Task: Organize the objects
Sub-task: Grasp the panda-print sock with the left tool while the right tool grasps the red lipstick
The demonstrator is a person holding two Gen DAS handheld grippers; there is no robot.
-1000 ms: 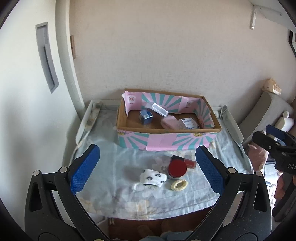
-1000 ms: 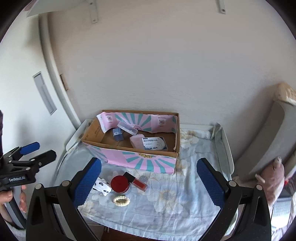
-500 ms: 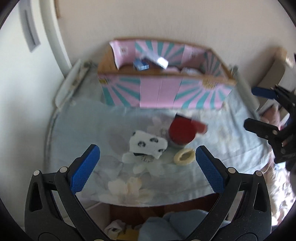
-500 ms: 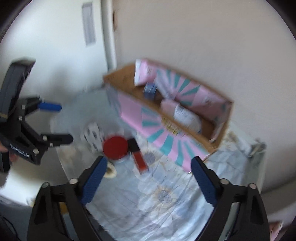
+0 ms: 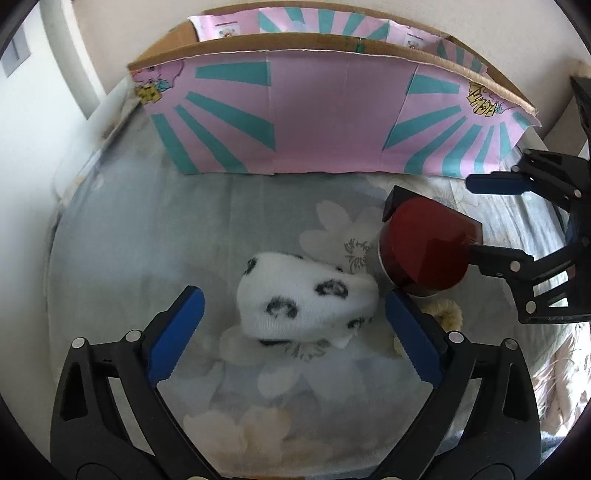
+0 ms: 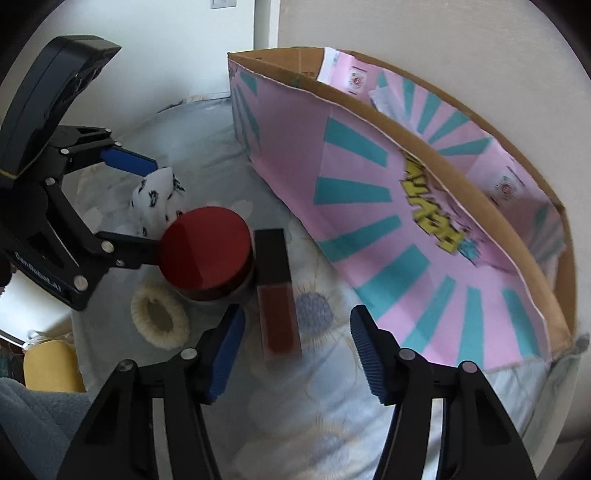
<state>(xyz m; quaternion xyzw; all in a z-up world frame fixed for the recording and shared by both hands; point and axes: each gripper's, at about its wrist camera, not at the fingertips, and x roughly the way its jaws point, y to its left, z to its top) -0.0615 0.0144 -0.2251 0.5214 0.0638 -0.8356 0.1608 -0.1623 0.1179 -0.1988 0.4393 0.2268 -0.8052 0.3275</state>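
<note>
While the left gripper spreads wide around the spotted white sock, only the right view shows the lip gloss tube whole, lying between the parted pads of the right gripper. Red-lidded jar and cream hair tie sit beside it on the floral cloth, near the pink cardboard box by the wall.

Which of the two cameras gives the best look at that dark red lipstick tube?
The right wrist view: the lipstick tube lies whole on the floral cloth, between the open right gripper fingers. In the left wrist view the red-lidded jar hides nearly all of it; only dark corners peek out.
</note>
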